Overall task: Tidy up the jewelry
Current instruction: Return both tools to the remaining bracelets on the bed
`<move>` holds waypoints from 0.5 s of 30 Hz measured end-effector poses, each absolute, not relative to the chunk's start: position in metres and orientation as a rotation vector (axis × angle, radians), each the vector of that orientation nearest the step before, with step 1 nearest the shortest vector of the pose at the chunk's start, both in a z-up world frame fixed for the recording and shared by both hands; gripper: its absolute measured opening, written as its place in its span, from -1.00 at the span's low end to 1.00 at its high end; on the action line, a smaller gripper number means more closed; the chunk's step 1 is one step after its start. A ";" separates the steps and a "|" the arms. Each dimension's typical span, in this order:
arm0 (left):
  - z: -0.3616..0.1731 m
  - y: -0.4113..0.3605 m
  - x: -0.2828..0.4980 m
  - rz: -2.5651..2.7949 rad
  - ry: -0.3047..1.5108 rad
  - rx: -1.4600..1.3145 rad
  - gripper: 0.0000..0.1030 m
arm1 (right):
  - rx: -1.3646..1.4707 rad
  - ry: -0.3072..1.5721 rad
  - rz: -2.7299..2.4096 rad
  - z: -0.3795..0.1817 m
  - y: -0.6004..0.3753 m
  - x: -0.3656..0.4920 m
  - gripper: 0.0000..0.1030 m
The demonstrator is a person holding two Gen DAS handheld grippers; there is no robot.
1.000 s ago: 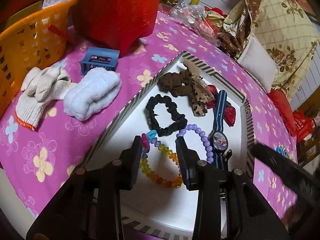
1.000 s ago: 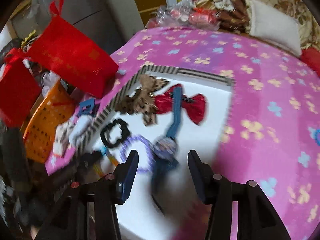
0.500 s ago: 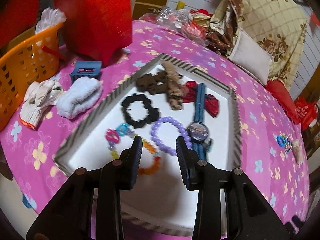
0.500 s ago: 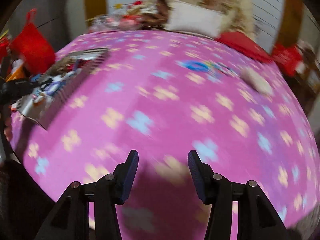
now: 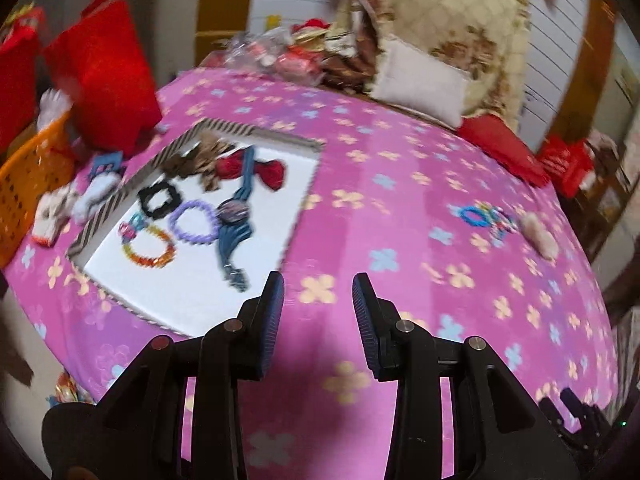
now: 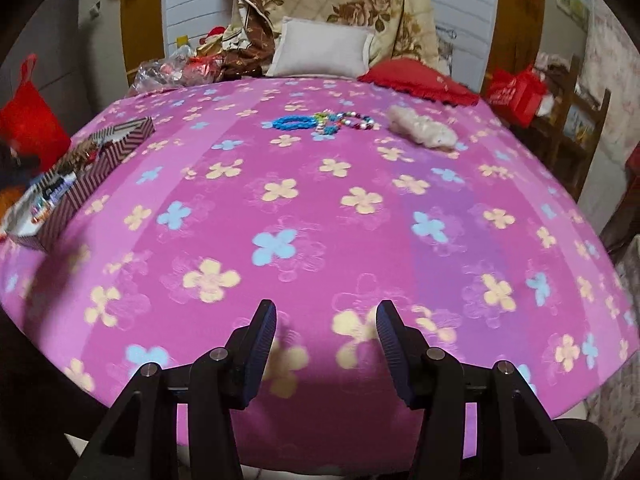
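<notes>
A striped-rim white tray (image 5: 312, 168) lies on the pink flowered cloth, left in the left wrist view; it also shows in the right wrist view (image 6: 120, 140). It holds a black scrunchie (image 5: 159, 199), purple bead bracelet (image 5: 194, 222), orange bead bracelet (image 5: 150, 246), blue watch (image 5: 236, 216), red bow (image 5: 272, 172) and brown scrunchies (image 5: 200, 160). A blue bracelet (image 6: 292, 122), a beaded bracelet (image 6: 352, 120) and a fluffy beige scrunchie (image 6: 420, 131) lie on the cloth far ahead. My left gripper (image 5: 318, 312) is open and empty, right of the tray. My right gripper (image 6: 326, 340) is open and empty over bare cloth.
An orange basket (image 5: 28, 176), white gloves (image 5: 52, 216), a small blue crate (image 5: 106, 162) and red bags (image 5: 108, 84) stand left of the tray. Pillows (image 6: 324, 52), a red cushion (image 6: 416, 80) and clutter line the table's far edge.
My left gripper has pulled back from above the tray and swung right. My right gripper has swung away from the tray to face the loose bracelets on the cloth.
</notes>
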State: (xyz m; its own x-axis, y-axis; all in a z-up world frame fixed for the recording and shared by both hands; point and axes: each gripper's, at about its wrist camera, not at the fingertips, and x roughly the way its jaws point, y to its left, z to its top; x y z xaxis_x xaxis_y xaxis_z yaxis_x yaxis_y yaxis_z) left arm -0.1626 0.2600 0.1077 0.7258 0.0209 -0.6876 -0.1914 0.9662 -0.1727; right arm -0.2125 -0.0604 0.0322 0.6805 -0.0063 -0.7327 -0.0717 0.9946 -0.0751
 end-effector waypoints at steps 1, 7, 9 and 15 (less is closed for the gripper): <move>0.111 0.251 -0.164 0.114 0.744 -0.221 -0.32 | -0.104 0.816 0.030 0.030 -0.062 -0.214 0.13; 0.121 0.213 -0.167 0.078 0.736 -0.160 -0.31 | -0.070 0.794 0.033 0.029 -0.075 -0.219 0.17; 0.122 0.207 -0.168 0.076 0.732 -0.146 -0.31 | -0.059 0.787 0.031 0.030 -0.079 -0.220 0.17; 0.123 0.195 -0.170 0.060 0.730 -0.123 -0.31 | -0.017 0.789 0.019 0.031 -0.089 -0.221 0.17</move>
State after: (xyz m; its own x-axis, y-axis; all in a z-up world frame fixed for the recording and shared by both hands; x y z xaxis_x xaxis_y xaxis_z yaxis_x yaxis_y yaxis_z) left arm -0.1702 0.1951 0.1226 0.7439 0.0117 -0.6682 -0.0977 0.9910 -0.0915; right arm -0.2209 -0.0893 0.0314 0.7047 0.0113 -0.7094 -0.0237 0.9997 -0.0076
